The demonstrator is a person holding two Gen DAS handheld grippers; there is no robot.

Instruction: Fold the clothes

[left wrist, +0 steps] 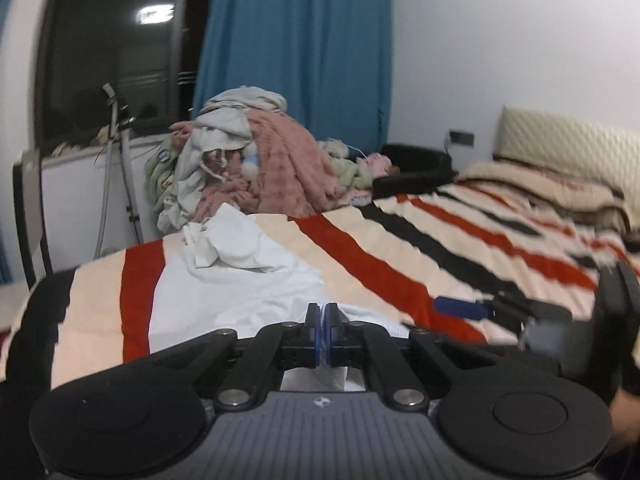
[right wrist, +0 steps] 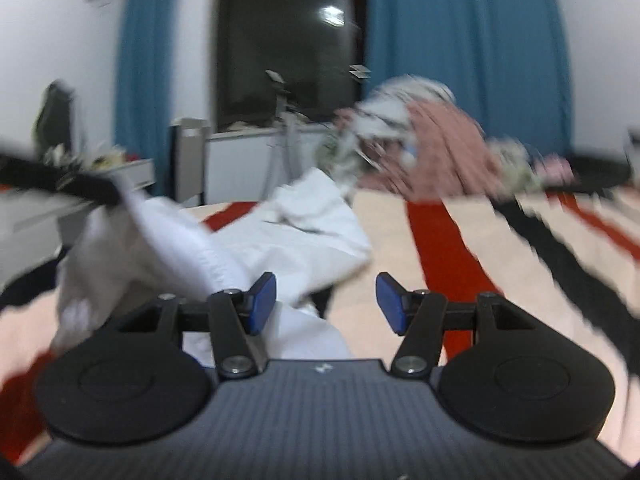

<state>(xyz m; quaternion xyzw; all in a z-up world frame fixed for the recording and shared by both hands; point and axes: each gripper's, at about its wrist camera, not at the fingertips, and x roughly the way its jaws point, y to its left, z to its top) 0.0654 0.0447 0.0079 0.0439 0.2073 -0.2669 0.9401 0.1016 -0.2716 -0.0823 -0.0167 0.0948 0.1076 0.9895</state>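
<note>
A: The white garment (left wrist: 240, 280) is spread on the striped bed (left wrist: 400, 256), near the clothes pile (left wrist: 256, 160).

B: Its edge is pinched in the closed left tool (left wrist: 323, 320). The right tool (right wrist: 326, 304) is held open, empty, above the bed.

My left gripper (left wrist: 323, 316) has its blue pads pressed together on a fold of the white garment (left wrist: 240, 280), which trails across the striped bed (left wrist: 400, 264). My right gripper (left wrist: 472, 306) shows blurred at the right edge. Beyond lie a heap of clothes (left wrist: 256, 160) and a blue curtain (left wrist: 296, 40).
</note>
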